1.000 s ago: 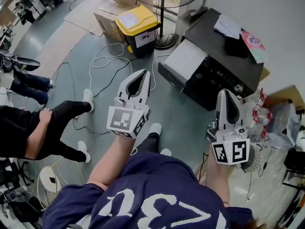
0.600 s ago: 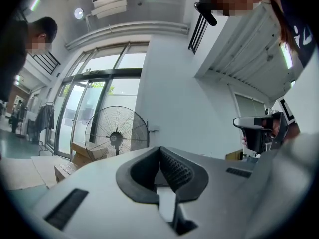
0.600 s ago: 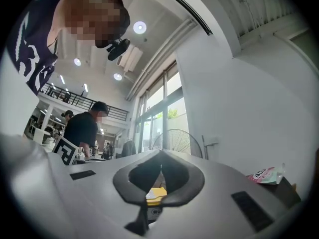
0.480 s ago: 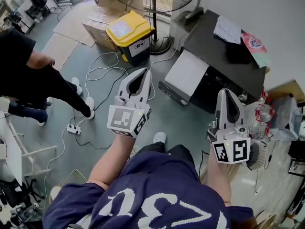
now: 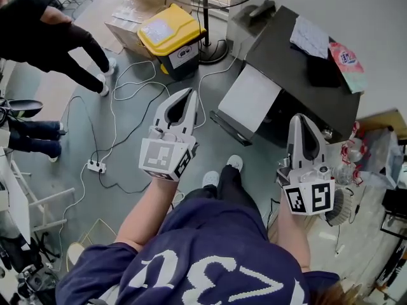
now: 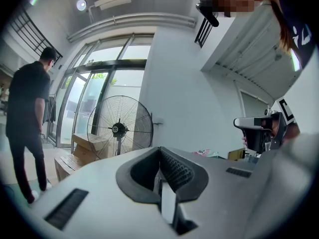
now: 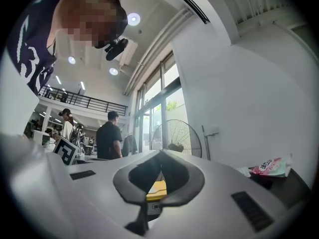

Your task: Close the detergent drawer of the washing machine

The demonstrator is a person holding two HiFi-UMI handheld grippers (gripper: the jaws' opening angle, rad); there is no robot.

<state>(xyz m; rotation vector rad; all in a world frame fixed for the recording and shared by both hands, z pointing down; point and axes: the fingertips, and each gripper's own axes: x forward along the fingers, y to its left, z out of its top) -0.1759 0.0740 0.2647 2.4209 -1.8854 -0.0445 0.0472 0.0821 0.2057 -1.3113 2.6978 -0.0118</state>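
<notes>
Both grippers have come closer to the black washing machine (image 5: 305, 84). Left gripper (image 5: 189, 94) and right gripper (image 5: 299, 119) have their fingers pressed together and hold nothing. White detergent drawer (image 5: 250, 98) sticks out of the machine, untouched by either gripper.

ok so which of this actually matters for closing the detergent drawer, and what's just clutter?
Job: washing machine; pale panel jutting from its front, likely the drawer; left hand-held gripper and right hand-held gripper, both shut, empty.
Clutter: yellow-lidded bin, floor fan, cardboard box, power strip, white cloth and pink packet on the machine's top.
</notes>
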